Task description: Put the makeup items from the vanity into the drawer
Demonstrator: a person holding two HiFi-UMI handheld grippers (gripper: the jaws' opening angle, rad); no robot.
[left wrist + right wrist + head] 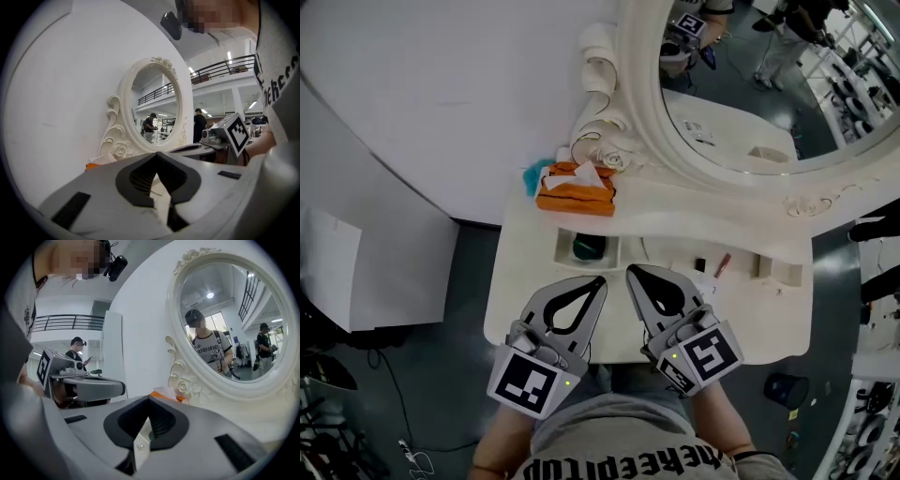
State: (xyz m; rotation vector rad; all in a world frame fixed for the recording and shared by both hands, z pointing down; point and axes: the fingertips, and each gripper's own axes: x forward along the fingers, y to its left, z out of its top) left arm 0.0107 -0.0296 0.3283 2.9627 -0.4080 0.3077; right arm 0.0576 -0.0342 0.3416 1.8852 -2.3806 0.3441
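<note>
On the white vanity top (pixel 525 281) lie a small black item (pixel 699 265) and a thin red stick (pixel 723 265), right of centre. A dark green item (pixel 588 247) sits in a recessed compartment (pixel 564 247). My left gripper (pixel 599 279) and right gripper (pixel 630 270) hover side by side over the vanity's front middle. Both are shut and hold nothing. In the left gripper view the left gripper (pixel 156 153) has its jaws meeting at the tip, and so does the right gripper (pixel 149 397) in its own view. No drawer shows.
An orange tissue box (pixel 577 192) stands at the back left by the ornate oval mirror frame (pixel 647 141); the tissue box (pixel 164 393) also peeks over the right jaws. A small white box (pixel 787 274) sits at the vanity's right end. A white wall is behind.
</note>
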